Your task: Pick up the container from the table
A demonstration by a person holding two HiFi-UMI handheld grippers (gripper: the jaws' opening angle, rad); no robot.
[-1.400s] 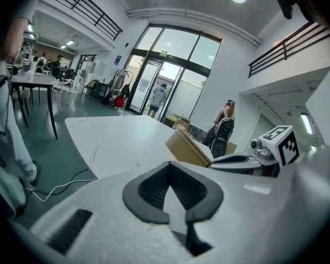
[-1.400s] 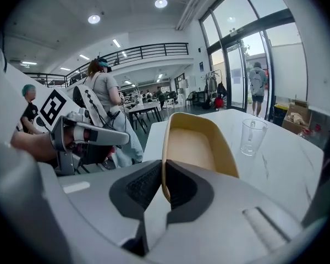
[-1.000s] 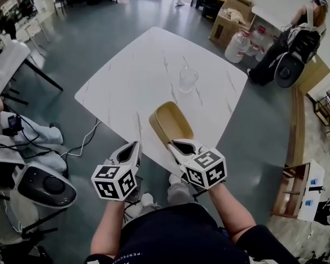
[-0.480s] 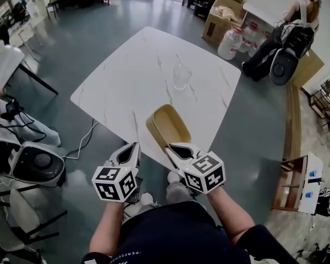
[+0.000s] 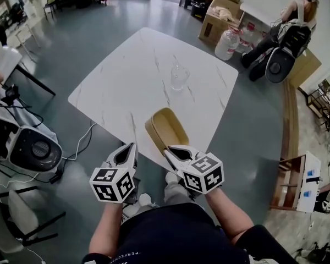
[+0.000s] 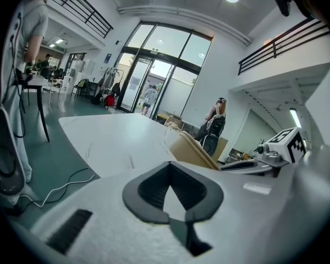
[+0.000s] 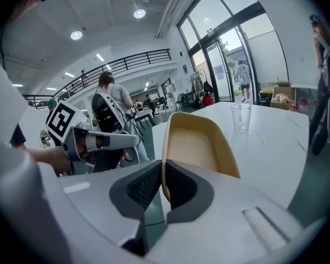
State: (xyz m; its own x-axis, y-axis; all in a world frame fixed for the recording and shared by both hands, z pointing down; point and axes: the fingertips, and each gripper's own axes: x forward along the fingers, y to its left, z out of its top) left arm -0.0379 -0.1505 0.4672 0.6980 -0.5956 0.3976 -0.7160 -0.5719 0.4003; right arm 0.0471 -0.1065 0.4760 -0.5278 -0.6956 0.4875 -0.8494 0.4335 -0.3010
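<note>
A tan oval container [image 5: 166, 125] hangs tilted over the near edge of the white marble table [image 5: 126, 76]. My right gripper [image 5: 170, 150] is shut on its near rim. In the right gripper view the rim [image 7: 164, 176] is pinched between the two dark pads and the container [image 7: 198, 144] opens away from me. My left gripper [image 5: 127, 150] hovers just left of it beyond the table edge, shut with nothing between its fingers. In the left gripper view its tips [image 6: 169, 175] meet, and the container [image 6: 190, 150] shows to the right.
A clear glass [image 5: 179, 77] stands near the table's middle, also seen in the right gripper view [image 7: 240, 116]. A round grey machine [image 5: 32, 149] and a cable [image 5: 82, 143] lie on the floor at left. Cardboard boxes [image 5: 217, 16], water jugs [image 5: 228, 42] and a seated person [image 5: 289, 34] are beyond the table.
My right gripper has shifted slightly with the container still in its grip. The left gripper has stayed put.
</note>
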